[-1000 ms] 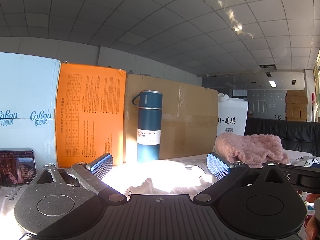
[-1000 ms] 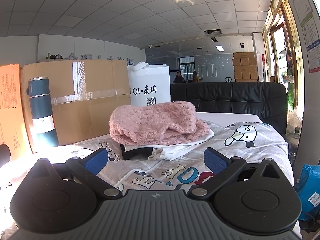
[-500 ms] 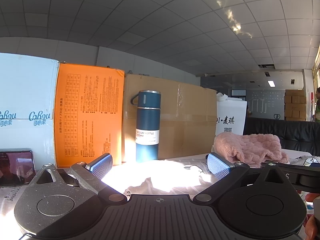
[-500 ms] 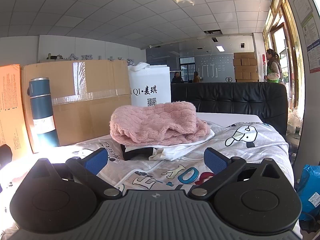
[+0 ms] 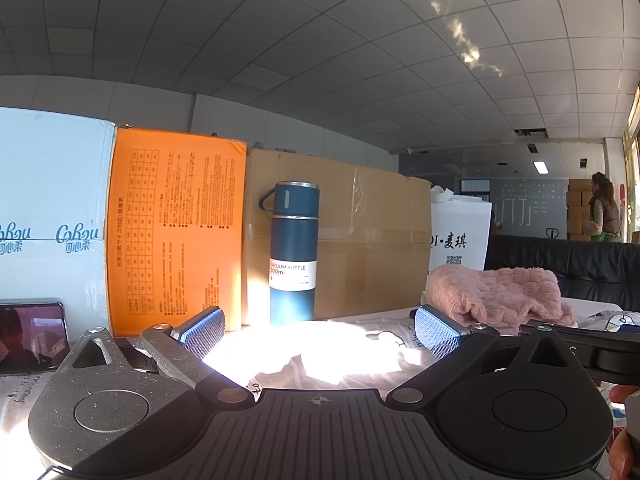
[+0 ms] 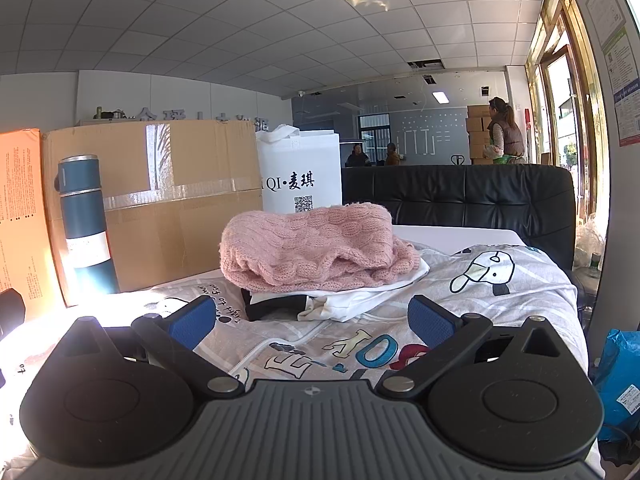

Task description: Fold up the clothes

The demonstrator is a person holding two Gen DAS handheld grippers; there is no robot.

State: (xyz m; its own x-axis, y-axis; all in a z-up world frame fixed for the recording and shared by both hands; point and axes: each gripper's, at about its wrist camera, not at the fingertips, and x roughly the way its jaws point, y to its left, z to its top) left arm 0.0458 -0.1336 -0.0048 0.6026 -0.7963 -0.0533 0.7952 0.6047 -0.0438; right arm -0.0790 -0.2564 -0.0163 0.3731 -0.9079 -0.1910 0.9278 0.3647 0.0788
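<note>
A grey printed garment with a zipper and cartoon letters [image 6: 360, 344] lies spread flat in front of me; its sunlit part shows in the left wrist view [image 5: 320, 344]. A folded pink knit sweater [image 6: 316, 248] tops a small pile of folded white and dark clothes [image 6: 344, 300] behind it, also in the left wrist view [image 5: 496, 296]. My left gripper [image 5: 320, 334] is open and empty, low over the garment. My right gripper [image 6: 316, 320] is open and empty, just above the garment in front of the pile.
A blue vacuum bottle [image 5: 294, 254] stands at the back against a cardboard box [image 5: 360, 240]. An orange box [image 5: 176, 236], a pale blue box [image 5: 52, 216] and a phone [image 5: 32, 336] are at the left. A white bag [image 6: 300, 172] and black sofa [image 6: 460, 196] are behind.
Both grippers stay open and nearly still. The left view has shifted slightly, so the bottle sits a little further left. A person walks across the far background.
</note>
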